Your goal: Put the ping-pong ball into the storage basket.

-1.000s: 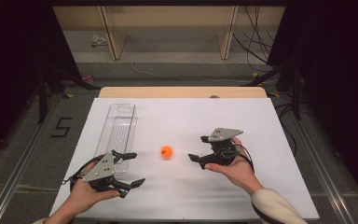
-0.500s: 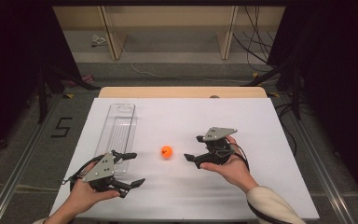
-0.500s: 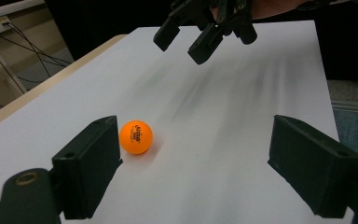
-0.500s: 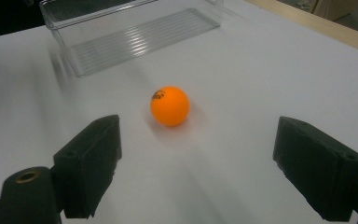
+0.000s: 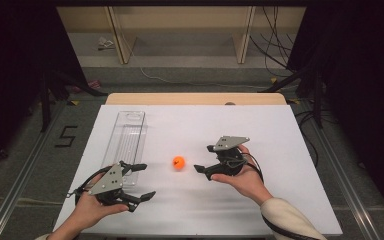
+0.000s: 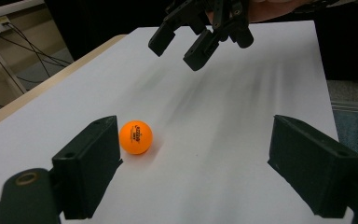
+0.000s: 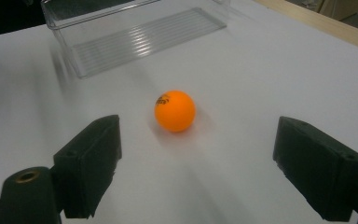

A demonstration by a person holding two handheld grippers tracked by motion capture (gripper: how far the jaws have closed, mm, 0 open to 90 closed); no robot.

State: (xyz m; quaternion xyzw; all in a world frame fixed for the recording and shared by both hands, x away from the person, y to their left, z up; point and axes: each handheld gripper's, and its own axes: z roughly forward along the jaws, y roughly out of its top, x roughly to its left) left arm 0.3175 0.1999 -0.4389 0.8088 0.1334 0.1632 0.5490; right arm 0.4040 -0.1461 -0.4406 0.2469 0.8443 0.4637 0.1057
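Table: I see a white top with a wooden strip along its far edge; it is smooth and flat, so anything round will roll on it at the lightest nudge.

Clear tray: a long transparent bin with a ribbed floor lies on the left half of the table, beyond my left gripper. It stands empty and well apart from the ball. I judge it stiff, thin-walled plastic.

Left gripper: it sits near the front left of the table, jaws spread wide with nothing between them. In its own view the ball lies just beyond the tip of one jaw, off the centre line.

Right gripper: it is held just right of the ball, jaws wide apart and holding nothing. In its own view the ball sits between the two jaws but ahead of them, not yet inside the gap.

Orange ball: it rests on the bare table near the middle, between my two grippers and nearer the right one. It looks like a table-tennis ball, so I expect it to be very light, hollow, hard-shelled and slick. I would take it across its widest part, pads on opposite sides at mid-height, and close gently: a squeeze above or below the equator would likely squirt it away, and a hard one could dent it.
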